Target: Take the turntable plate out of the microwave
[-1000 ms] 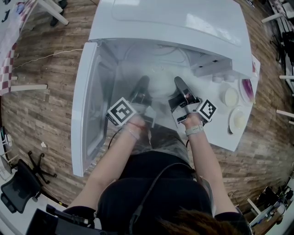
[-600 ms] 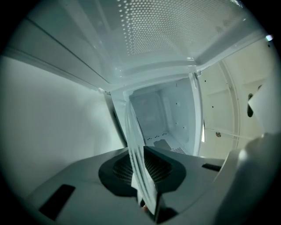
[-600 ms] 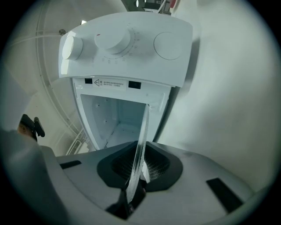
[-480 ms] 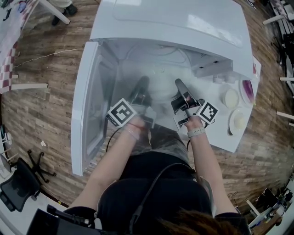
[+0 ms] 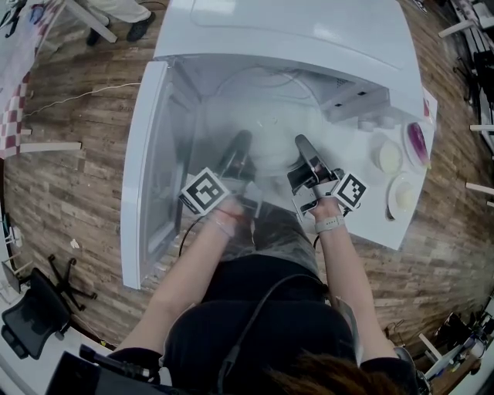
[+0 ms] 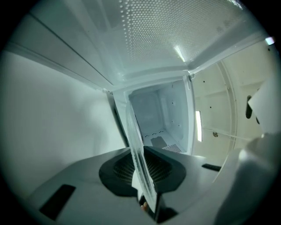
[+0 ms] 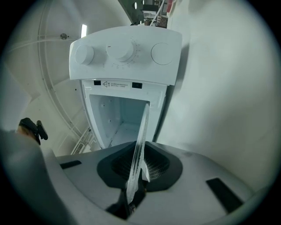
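Observation:
The white microwave (image 5: 309,38) stands with its door (image 5: 150,170) swung open to the left. The clear glass turntable plate (image 5: 270,143) hangs level at the mouth of the cavity, with both grippers holding its near rim. My left gripper (image 5: 238,150) is shut on the plate's left side, and the rim (image 6: 136,140) runs edge-on between its pads (image 6: 118,169). My right gripper (image 5: 303,150) is shut on the right side, where the plate's edge (image 7: 141,132) sits pinched in the jaws. The control knobs (image 7: 120,50) and the open cavity (image 7: 118,114) lie ahead of it.
The microwave sits on a white table (image 5: 370,224). Two white dishes (image 5: 388,158) (image 5: 401,199) and a purple one (image 5: 417,146) lie to its right. An office chair (image 5: 31,308) stands on the wooden floor at lower left. A bystander's feet (image 5: 127,11) show at top left.
Both grippers stay clamped on the plate in almost the same place. The bystander's feet at top left have stepped further into view.

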### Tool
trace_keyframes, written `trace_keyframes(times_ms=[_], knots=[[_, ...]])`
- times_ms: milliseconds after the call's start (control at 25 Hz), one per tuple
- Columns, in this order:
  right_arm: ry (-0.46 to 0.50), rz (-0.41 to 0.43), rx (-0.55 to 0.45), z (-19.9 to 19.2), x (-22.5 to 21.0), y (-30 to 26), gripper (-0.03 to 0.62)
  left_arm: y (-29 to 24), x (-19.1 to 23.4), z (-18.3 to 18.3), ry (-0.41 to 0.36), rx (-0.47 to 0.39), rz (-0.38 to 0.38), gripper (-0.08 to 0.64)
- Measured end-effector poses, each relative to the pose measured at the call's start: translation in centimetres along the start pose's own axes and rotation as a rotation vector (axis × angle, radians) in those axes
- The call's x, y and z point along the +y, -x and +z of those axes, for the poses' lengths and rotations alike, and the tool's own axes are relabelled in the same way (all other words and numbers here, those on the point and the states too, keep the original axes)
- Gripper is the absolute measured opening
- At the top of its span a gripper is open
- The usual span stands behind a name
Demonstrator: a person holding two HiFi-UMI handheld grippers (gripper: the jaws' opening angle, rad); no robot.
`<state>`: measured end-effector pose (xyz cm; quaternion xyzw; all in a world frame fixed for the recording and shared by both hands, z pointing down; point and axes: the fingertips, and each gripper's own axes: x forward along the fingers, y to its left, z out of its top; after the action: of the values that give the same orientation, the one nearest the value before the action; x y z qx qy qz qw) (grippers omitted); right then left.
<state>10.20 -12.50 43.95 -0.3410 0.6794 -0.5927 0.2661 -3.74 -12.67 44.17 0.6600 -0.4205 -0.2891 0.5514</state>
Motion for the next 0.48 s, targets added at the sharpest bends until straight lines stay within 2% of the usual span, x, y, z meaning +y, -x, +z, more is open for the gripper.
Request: trace_keyframes(times_ms=[240, 480], knots=[[-0.069, 0.011, -0.04, -0.4, -0.1, 0.9, 0.046, 0.7, 0.1, -0.6, 0.021, 0.01, 0.0, 0.049], [-0.073, 0.024, -0.058, -0.8, 0.0, 1.5, 0.045, 1.1, -0.4, -0.8, 0.025, 0.007, -0.027, 0.049]])
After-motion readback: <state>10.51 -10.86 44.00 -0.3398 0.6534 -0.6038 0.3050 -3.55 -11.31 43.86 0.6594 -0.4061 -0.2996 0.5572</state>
